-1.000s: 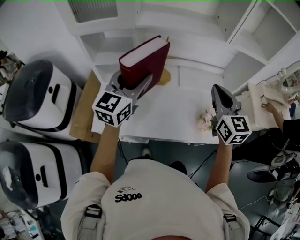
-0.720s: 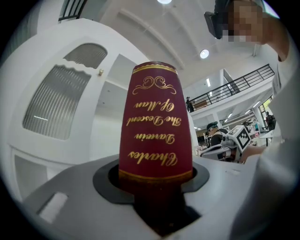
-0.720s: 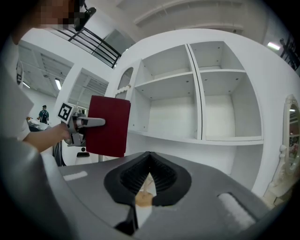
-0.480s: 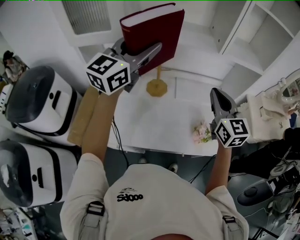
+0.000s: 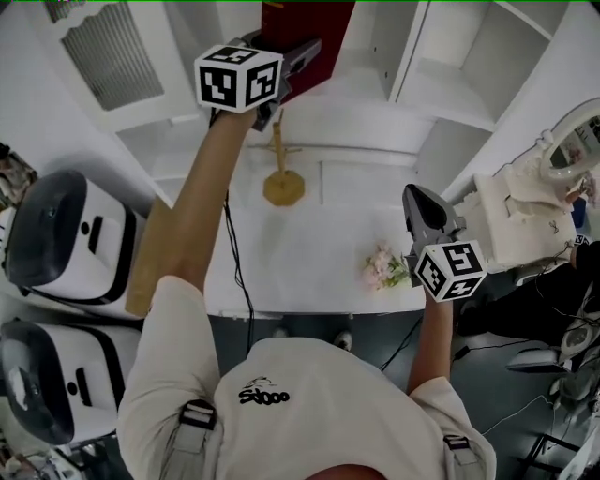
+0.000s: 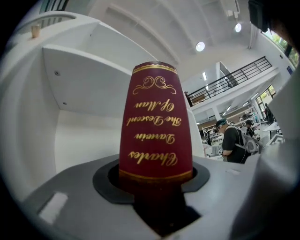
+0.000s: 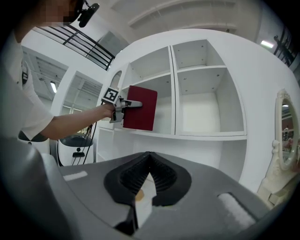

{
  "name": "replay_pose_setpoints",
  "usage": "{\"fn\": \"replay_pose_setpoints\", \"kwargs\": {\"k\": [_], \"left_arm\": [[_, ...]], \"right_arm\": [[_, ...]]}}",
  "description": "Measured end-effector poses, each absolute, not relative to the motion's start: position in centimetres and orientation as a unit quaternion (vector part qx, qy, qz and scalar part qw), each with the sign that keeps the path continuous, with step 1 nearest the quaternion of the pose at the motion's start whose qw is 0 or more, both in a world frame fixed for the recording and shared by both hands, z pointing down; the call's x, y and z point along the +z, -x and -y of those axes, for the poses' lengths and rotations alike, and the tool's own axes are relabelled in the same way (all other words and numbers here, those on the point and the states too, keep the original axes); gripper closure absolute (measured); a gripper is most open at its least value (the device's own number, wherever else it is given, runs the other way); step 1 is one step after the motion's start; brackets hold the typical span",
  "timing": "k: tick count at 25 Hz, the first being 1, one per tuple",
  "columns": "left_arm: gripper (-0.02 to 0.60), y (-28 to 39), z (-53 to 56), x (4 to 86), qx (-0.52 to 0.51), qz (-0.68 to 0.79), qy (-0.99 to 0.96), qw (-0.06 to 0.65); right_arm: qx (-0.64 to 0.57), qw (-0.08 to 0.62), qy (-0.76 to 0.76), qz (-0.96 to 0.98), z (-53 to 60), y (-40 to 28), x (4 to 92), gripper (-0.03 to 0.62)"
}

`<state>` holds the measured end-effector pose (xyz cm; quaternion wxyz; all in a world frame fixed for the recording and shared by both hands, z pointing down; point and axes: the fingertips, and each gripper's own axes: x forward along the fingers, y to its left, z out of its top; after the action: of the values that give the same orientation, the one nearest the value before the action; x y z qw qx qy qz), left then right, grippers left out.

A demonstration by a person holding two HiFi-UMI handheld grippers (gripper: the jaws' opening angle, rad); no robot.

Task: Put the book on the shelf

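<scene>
A dark red book (image 5: 314, 28) with gold lettering on its spine (image 6: 154, 126) is held high, with my left gripper (image 5: 291, 61) shut on its lower part. The right gripper view shows the book (image 7: 139, 108) upright in front of a left compartment of the white shelf unit (image 7: 159, 133), just above that shelf board. My left gripper's jaws (image 6: 154, 176) clamp the book on both sides. My right gripper (image 5: 419, 211) hangs lower, over the white table's right side. Its jaws (image 7: 149, 157) are shut with nothing between them.
A gold stand (image 5: 282, 183) is on the table below the book, and a small bunch of flowers (image 5: 382, 267) lies near my right gripper. White rounded machines (image 5: 66, 234) stand at the left. An ornate white mirror piece (image 5: 525, 202) is at the right.
My left gripper has lifted the book up off table height and forward to the shelf compartment. The right gripper has stayed over the table's right side.
</scene>
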<state>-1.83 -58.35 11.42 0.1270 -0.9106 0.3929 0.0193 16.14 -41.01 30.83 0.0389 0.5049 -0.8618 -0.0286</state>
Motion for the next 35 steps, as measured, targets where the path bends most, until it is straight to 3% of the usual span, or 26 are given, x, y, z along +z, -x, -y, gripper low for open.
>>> {"fn": "replay_pose_setpoints", "kwargs": {"k": [6,17,19,23,28,29,33,35], "left_arm": [[0.339,-0.1,64.6,13.4,0.054,-0.406,0.912,0.035],[0.35,-4.0,69.3,13.3,0.03,-0.403,0.915,0.007],[0.332,-3.7,69.3,13.6,0.024,-0.406,0.914,0.005],[0.22,-2.3,68.2,13.5,0.043,-0.407,0.912,0.008],[0.215,2.2,63.7,12.8,0.078,-0.416,0.905,0.033],[0.231,3.1,62.5,13.1,0.078,-0.418,0.904,0.04],[0.416,5.0,57.5,15.0,0.067,-0.408,0.907,0.075],[0.454,5.7,55.6,16.5,0.062,-0.406,0.908,0.081]], "right_arm": [[-0.01,0.039,-0.531,0.847,41.1,-20.4,32.0,0.592],[-0.016,0.021,-0.534,0.845,40.4,-22.6,31.4,0.592],[-0.013,0.02,-0.533,0.846,40.2,-22.8,31.6,0.592],[-0.005,0.021,-0.531,0.847,40.1,-23.3,31.9,0.592],[-0.018,0.016,-0.519,0.855,40.4,-22.3,30.6,0.592],[-0.022,0.015,-0.516,0.856,40.6,-21.9,30.3,0.592],[-0.038,0.004,-0.504,0.863,41.6,-20.2,28.8,0.592],[-0.047,0.004,-0.496,0.867,42.4,-19.2,28.0,0.592]]}}
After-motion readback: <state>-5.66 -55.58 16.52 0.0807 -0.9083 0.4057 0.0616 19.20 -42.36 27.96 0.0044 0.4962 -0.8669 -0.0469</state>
